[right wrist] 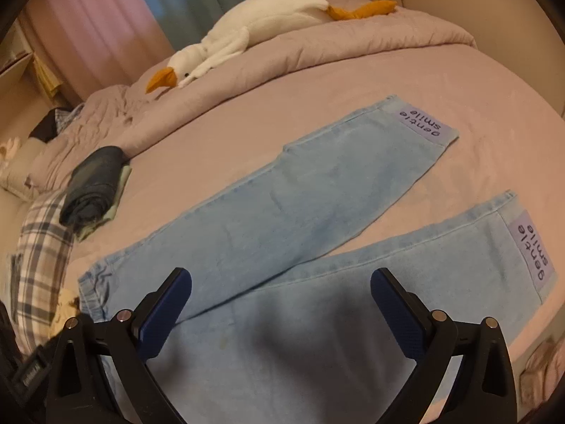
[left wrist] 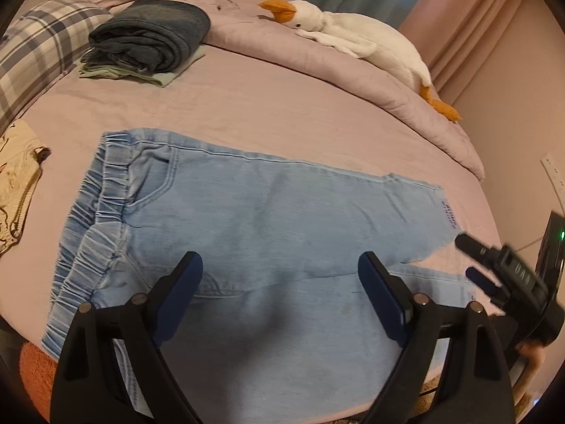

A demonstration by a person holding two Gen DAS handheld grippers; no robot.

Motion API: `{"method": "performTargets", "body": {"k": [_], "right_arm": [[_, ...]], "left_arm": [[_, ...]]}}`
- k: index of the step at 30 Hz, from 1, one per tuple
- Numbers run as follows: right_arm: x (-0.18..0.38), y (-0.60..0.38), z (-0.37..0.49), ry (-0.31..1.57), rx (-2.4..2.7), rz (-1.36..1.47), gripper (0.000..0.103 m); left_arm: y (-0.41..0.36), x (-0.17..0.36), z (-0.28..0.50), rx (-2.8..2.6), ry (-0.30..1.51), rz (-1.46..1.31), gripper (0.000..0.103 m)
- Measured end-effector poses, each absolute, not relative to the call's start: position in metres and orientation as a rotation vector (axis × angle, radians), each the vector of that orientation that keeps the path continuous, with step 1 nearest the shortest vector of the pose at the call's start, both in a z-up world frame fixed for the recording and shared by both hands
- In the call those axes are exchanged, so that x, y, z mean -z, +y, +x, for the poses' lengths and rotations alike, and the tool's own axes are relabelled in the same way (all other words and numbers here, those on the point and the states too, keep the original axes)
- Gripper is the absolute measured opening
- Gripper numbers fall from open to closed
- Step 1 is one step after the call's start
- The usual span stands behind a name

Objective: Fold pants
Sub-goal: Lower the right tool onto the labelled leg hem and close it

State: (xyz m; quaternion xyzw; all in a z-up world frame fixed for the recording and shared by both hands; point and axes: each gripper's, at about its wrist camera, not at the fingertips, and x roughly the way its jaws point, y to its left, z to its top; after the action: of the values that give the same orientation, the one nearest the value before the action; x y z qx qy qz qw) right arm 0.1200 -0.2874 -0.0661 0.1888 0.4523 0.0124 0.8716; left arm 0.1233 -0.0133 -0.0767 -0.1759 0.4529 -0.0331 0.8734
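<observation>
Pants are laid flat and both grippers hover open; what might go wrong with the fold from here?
1. The legs of the light blue jeans splay apart, so folding lengthwise may leave the hems misaligned.
2. The elastic waistband is bunched and may crease.
3. The near edge overhangs the bed, so the jeans might slide off.

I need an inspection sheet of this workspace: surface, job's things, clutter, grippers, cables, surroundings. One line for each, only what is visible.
Surface: bed with pink sheet, bunched quilt along the far side.
Job's things: light blue pants spread flat, unfolded, legs apart, waistband to the left.
Clutter: folded dark clothes stacked on a green piece; plush goose on the quilt; plaid pillow; cream cloth at the left edge.
Grippers: left gripper open above the pants; right gripper open above the legs; neither holds anything.
Cables: thin cable at the right edge.
Surroundings: pink curtains, wall socket.
</observation>
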Motion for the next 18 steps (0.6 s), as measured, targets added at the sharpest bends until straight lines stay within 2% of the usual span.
{"method": "performTargets", "body": {"k": [10, 18], "right_arm": [[0.074, -0.270, 0.199, 1.059, -0.120, 0.427, 0.102], [0.097, -0.259, 0.287, 1.170, 0.053, 0.393, 0.102]], "left_arm": [[0.003, 0.091, 0.128, -0.004, 0.975, -0.382, 0.086], [0.016, 0.100, 0.126, -0.021, 0.978, -0.413, 0.086]]}}
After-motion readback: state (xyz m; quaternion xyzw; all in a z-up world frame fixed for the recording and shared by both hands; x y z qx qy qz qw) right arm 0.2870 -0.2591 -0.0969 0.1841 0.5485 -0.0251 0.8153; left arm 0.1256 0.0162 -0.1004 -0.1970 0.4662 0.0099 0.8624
